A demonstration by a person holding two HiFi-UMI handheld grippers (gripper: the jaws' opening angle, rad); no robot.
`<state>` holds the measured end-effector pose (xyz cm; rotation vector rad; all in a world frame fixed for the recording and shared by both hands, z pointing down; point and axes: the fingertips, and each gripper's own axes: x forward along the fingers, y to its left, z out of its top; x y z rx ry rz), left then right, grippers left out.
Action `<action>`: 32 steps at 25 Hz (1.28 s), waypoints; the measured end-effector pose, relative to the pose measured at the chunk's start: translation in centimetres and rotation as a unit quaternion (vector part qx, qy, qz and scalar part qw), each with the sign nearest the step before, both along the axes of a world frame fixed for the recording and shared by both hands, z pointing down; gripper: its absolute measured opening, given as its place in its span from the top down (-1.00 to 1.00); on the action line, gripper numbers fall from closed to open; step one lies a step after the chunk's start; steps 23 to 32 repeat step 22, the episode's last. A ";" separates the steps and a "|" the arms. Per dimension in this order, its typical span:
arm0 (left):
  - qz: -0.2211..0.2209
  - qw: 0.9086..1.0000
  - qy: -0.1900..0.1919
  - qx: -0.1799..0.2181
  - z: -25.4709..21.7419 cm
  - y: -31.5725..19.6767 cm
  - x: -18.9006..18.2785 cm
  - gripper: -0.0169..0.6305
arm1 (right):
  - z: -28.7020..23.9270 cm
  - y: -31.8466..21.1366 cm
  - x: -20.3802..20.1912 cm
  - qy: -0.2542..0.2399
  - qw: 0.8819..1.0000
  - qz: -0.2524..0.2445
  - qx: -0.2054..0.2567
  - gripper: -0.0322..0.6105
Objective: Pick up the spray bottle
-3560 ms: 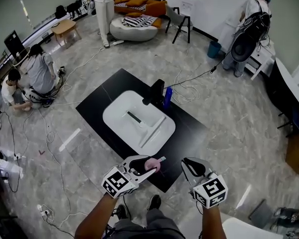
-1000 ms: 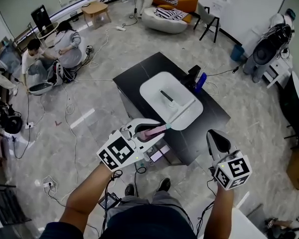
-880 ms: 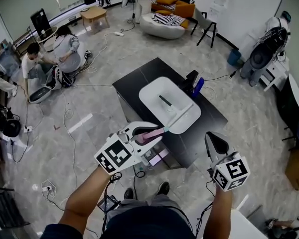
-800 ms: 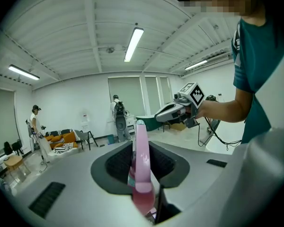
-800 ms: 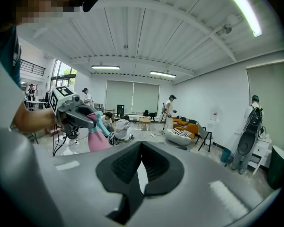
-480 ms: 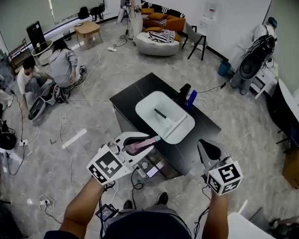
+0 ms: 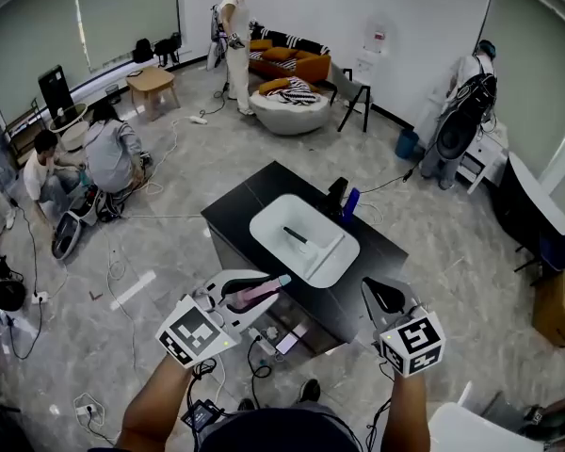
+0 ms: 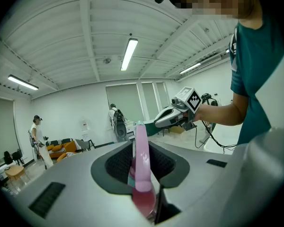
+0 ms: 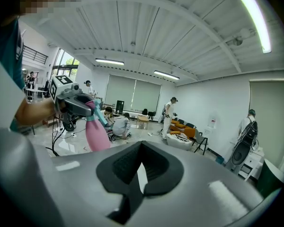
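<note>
Spray bottle [image 8: 141,167] clenched in left claw [image 7: 262,286], right claw [image 7: 377,296] empty (jaws together), both near table [image 7: 232,211] edge.

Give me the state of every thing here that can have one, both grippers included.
spray bottle: in the air, clamped between the left gripper's jaws
left gripper: shut on the spray bottle
right gripper: jaws almost together, nothing between them
blue bottle: upright on the black table, beside the white basin
</note>
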<state>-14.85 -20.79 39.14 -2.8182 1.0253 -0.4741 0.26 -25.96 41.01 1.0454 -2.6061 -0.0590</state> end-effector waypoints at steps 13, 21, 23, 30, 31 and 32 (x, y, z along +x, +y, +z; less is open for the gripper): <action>0.009 1.000 -0.002 0.001 0.0 1.1 -1.4 0.67 | -0.3 1.6 -1.0 0.001 1.000 0.014 0.000 0.88; 0.014 1.000 -0.003 -0.003 0.6 1.6 -1.3 0.67 | 0.2 2.1 -0.8 0.003 1.000 0.020 -0.003 0.88; 0.014 1.000 -0.004 -0.003 0.7 1.7 -1.2 0.67 | 0.2 2.3 -0.8 0.003 1.000 0.020 -0.003 0.88; 0.014 1.000 -0.004 -0.003 0.7 1.7 -1.2 0.67 | 0.2 2.3 -0.8 0.003 1.000 0.020 -0.003 0.88; 0.014 1.000 -0.004 -0.003 0.7 1.7 -1.2 0.67 | 0.2 2.3 -0.8 0.003 1.000 0.020 -0.003 0.88; 0.014 1.000 -0.004 -0.003 0.7 1.7 -1.2 0.67 | 0.2 2.3 -0.8 0.003 1.000 0.020 -0.003 0.88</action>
